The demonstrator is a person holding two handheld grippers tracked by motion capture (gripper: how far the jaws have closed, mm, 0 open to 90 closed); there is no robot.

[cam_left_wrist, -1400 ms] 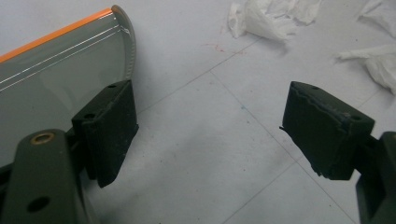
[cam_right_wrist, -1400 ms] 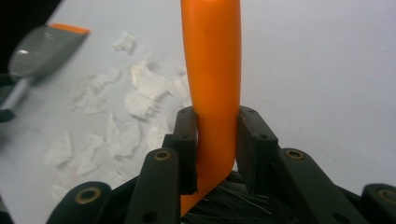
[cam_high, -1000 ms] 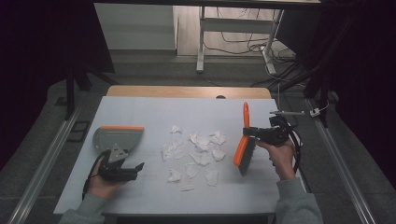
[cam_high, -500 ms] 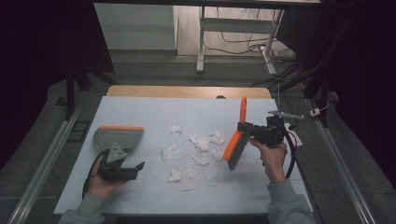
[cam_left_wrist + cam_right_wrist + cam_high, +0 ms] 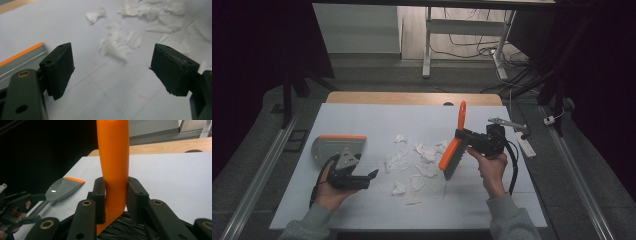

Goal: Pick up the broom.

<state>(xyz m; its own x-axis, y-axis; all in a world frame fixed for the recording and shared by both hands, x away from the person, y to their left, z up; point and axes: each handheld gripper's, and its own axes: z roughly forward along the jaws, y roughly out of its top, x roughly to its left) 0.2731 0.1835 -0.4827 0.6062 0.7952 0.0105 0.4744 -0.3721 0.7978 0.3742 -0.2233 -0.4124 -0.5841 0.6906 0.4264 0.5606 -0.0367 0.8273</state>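
Brush [image 5: 453, 150] now nearer scraps [image 5: 414, 162], clamped by right hand-held gripper [image 5: 115, 197]; left hand-held gripper [image 5: 111, 67] wide, empty.

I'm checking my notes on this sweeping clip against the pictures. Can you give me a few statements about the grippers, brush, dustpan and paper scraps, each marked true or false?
1. The right gripper is clamped on the orange brush. True.
2. The left gripper holds the dustpan. False: its jaws are open, with nothing between them.
3. The paper scraps lie on the table between dustpan and brush. True.
4. The scraps are already in the dustpan. False: they lie on the table, to the right of it in the high view.
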